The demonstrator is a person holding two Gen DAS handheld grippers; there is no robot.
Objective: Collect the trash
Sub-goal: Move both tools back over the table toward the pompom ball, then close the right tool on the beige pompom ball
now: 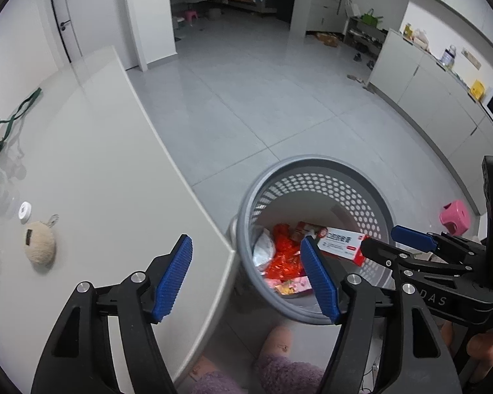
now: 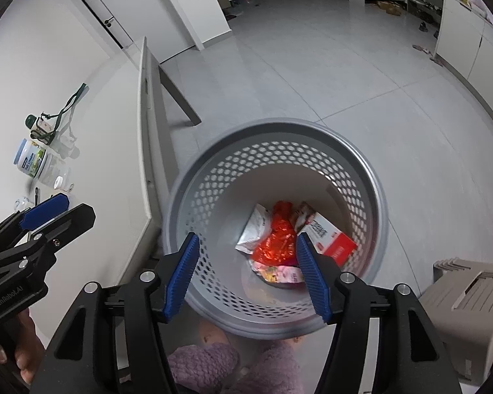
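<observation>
the grey perforated bin (image 2: 276, 216) is standing on the floor right against the table (image 1: 115, 164) corner, likely so trash can go straight from the tabletop into it. wrappers are already lying at its bottom: a crumpled red wrapper (image 2: 276, 239), a white pouch (image 2: 254, 226) and a red-and-white box (image 2: 332, 239) leaning against the inner wall.

the right gripper (image 2: 246, 275) is hovering above the bin mouth, pointing down into it, its jaws standing wide apart and gripping nothing, which suggests the box is sitting where it was meant to go. the left gripper (image 1: 246, 275) is hanging over the table corner beside the bin, tilted downward, its jaws also spread wide and empty. a plush ball (image 1: 40, 246) and a small white cap (image 1: 25, 211) are lying on the table, well apart from the bin; whether they count as trash is unclear.
</observation>
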